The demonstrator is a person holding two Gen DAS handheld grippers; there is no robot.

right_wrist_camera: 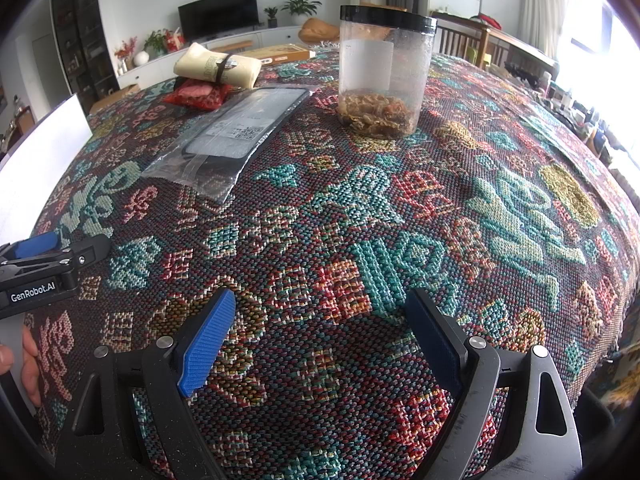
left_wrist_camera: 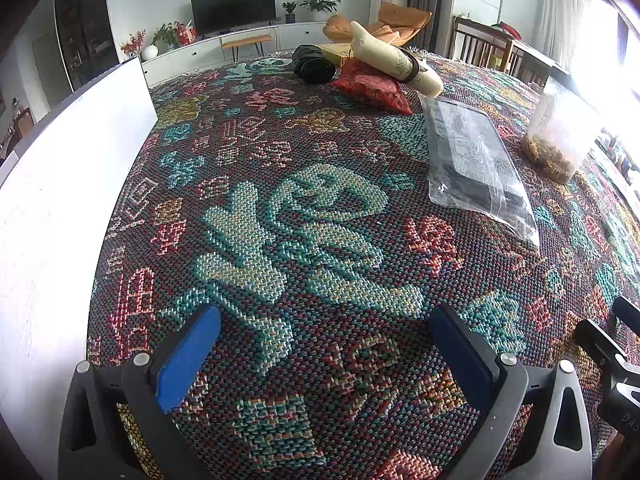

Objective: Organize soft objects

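Nearest, the left gripper [left_wrist_camera: 320, 344] hovered with its blue-padded jaws spread wide and empty over the multicoloured woven patterned cloth [left_wrist_camera: 304, 240] covering the table; the right gripper [right_wrist_camera: 320, 332] was likewise wide apart, gripping nothing. A white board [left_wrist_camera: 60, 184] stood along the cloth's left edge. Farther on lay a flat clear plastic bag with dark contents [left_wrist_camera: 476, 160], beside a clear plastic jar with a black lid [right_wrist_camera: 384, 68] holding brownish dried bits. Beyond, a cream rolled bundle with a dark strap [left_wrist_camera: 396, 60] rested on a red pouch [left_wrist_camera: 372, 88], near a black rolled bundle [left_wrist_camera: 314, 63]. Behind were a black television [left_wrist_camera: 234, 7], potted plants [left_wrist_camera: 318, 2] and curtains [left_wrist_camera: 558, 4].
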